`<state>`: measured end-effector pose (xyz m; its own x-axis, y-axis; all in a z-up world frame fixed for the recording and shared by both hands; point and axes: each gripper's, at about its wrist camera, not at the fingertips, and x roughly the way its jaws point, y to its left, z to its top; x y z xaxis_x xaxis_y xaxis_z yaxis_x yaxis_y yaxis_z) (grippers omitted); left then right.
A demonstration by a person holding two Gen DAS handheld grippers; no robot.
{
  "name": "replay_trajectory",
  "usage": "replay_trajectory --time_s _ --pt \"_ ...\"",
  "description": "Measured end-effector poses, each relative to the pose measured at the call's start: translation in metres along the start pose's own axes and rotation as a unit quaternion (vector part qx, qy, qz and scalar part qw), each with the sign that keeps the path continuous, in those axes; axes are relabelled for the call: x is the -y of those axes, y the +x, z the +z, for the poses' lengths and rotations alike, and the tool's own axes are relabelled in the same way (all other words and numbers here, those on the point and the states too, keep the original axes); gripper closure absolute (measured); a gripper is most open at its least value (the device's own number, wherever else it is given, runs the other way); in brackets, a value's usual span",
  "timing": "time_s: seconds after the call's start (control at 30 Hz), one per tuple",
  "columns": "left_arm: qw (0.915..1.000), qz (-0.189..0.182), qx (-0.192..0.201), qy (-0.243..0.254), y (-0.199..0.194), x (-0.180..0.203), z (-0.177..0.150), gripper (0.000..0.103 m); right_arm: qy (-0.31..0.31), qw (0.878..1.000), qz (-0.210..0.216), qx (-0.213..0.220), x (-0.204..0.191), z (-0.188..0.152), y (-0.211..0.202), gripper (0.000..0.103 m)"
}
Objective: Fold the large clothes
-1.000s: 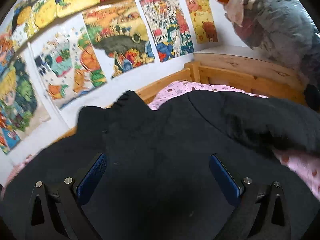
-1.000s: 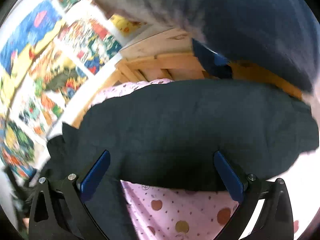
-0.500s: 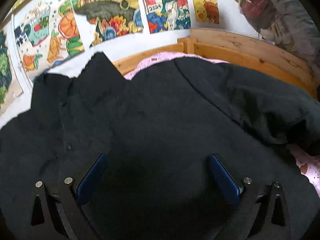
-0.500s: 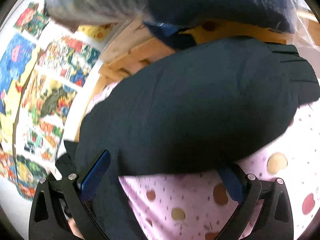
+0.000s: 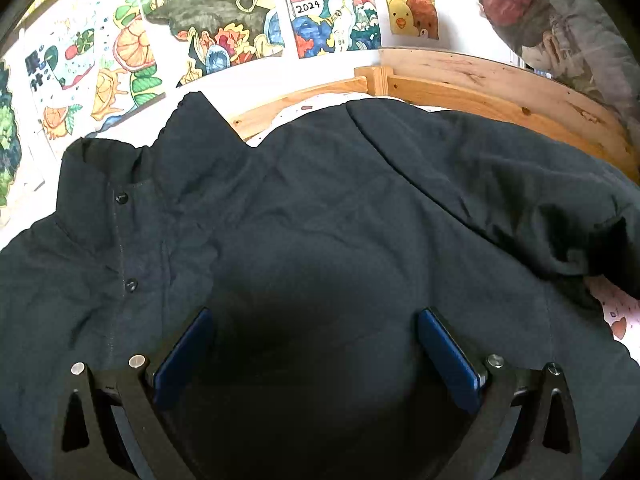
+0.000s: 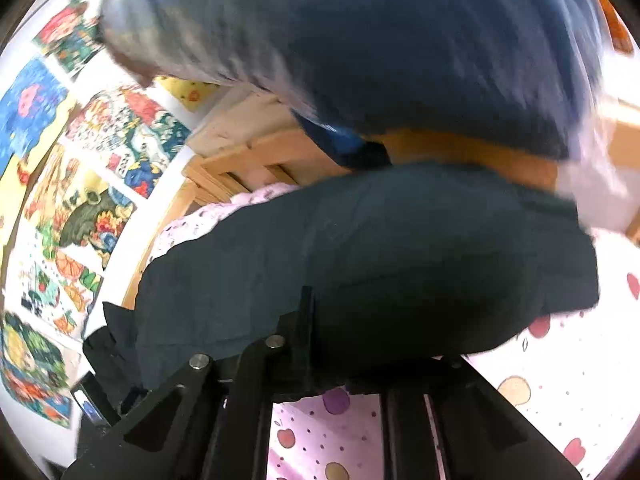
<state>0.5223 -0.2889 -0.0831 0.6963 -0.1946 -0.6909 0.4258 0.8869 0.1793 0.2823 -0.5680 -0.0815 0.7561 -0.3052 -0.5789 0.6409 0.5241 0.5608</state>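
Observation:
A large black jacket lies spread on the bed, collar at the far left, with snap buttons down its front. My left gripper stands open just over the jacket's body, its blue pads wide apart with nothing pinched between them. In the right wrist view a puffy black sleeve lies across the pink sheet. My right gripper is shut on the sleeve's near edge, and the cloth bulges over the fingertips and hides them.
A pink dotted sheet covers the mattress inside a wooden bed frame. Colourful drawings hang on the white wall behind. A big bagged bundle of bedding sits at the bed's far end, above the sleeve.
My left gripper has sunk closer to the jacket and then held still, still open. My right gripper's jaws have shut on the near edge of the sleeve.

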Motion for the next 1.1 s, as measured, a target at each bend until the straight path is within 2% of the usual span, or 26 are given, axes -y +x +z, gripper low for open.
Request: replay_trajectory --time_s 0.33,0.57,0.73,0.77,0.93,1.1 --pt "0.9997 0.014 0.019 0.001 -0.014 -0.002 0.003 0.000 -0.106 0.990 0.020 0.085 -0.044 0.023 -0.042 0.095" --pt "0.9979 0.018 0.060 -0.012 -0.043 -0.013 0.004 0.000 -0.164 0.977 0.042 0.128 -0.080 0.026 -0.068 0.096" --pt "0.9961 0.020 0.082 -0.026 -0.074 -0.032 0.004 0.000 -0.231 0.955 0.075 0.169 -0.123 0.018 -0.090 0.096" --pt "0.9957 0.021 0.085 -0.029 -0.080 -0.037 0.004 0.000 -0.237 0.954 0.080 0.166 -0.130 0.016 -0.093 0.096" --pt "0.9944 0.033 0.089 -0.045 -0.115 -0.070 -0.003 0.000 -0.310 0.922 0.138 0.186 -0.188 -0.005 -0.107 0.096" --pt "0.9927 0.059 0.076 -0.073 -0.151 -0.120 -0.025 0.000 -0.377 0.889 0.198 0.167 -0.248 -0.041 -0.104 0.096"
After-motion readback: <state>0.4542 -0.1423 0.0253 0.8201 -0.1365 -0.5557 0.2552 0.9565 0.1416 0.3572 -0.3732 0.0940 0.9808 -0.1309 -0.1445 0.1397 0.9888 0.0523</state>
